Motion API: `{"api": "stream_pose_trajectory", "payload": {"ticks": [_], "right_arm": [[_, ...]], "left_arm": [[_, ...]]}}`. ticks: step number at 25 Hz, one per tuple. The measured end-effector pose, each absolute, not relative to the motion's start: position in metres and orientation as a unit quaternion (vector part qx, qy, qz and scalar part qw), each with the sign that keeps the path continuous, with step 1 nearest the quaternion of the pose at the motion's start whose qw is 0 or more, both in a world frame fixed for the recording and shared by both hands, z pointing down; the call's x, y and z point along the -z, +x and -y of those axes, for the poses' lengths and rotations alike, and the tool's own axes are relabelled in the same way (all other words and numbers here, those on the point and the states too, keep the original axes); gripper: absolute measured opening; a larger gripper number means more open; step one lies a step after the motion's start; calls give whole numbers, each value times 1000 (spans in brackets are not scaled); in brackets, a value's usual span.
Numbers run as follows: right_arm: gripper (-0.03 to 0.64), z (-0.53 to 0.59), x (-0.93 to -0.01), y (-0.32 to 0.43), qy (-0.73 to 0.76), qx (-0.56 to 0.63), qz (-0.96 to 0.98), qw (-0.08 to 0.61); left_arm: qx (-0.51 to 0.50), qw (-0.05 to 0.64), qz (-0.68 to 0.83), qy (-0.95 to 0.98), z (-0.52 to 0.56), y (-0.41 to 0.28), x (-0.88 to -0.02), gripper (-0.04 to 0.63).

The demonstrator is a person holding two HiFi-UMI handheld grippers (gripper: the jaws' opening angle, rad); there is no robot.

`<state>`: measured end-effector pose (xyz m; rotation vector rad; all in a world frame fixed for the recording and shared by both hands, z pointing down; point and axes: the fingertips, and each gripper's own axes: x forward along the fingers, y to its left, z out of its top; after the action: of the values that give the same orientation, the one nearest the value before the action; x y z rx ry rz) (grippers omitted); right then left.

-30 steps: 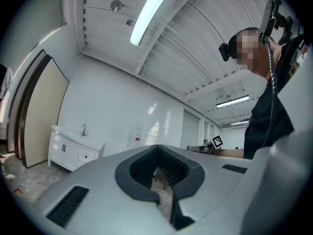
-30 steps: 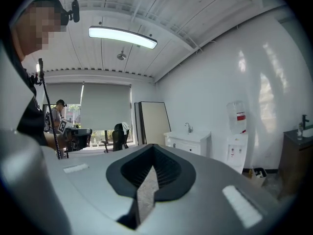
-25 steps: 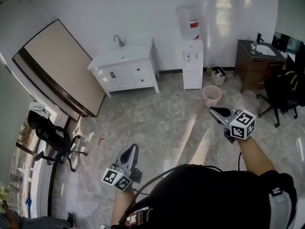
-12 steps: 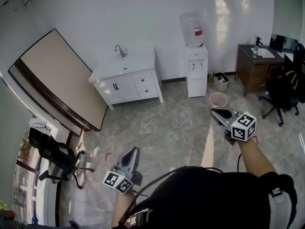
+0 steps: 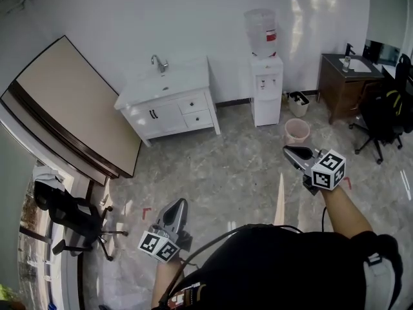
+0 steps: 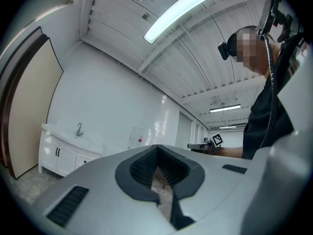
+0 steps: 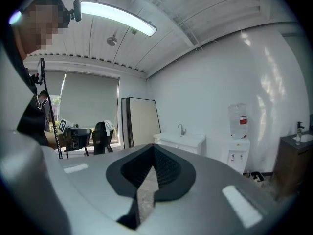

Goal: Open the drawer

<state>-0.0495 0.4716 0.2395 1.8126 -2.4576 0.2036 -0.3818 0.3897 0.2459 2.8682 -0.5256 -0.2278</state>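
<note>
Left grey hand-held gripper (image 5: 179, 205): jaws together, nothing between. Right grey hand-held gripper (image 5: 292, 152): jaws together, nothing between. Both above grey marbled floor (image 5: 226, 166). Pink round plastic bin (image 5: 297, 131) beyond right gripper. Far, against wall: white sink cabinet (image 5: 169, 89). Its two white drawers (image 5: 195, 110) are shut, at cabinet's right end, well apart from both grippers.

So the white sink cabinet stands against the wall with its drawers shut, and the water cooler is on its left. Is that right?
Not quite. In the head view the water cooler stands to the right of the white sink cabinet, not its left. The cabinet is against the wall and its drawers are shut.
</note>
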Motion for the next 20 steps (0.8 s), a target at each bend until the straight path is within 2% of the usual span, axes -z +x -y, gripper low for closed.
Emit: {"api": "stream_pose_trajectory", "payload": {"ticks": [8, 20], "right_arm": [[-6, -416, -245, -6, 580, -68, 811, 37], [-6, -303, -223, 111, 511, -49, 857, 45]], "left_arm": [[70, 113, 194, 972, -347, -343, -257, 0], [95, 101, 260, 956, -283, -220, -236, 0]]}}
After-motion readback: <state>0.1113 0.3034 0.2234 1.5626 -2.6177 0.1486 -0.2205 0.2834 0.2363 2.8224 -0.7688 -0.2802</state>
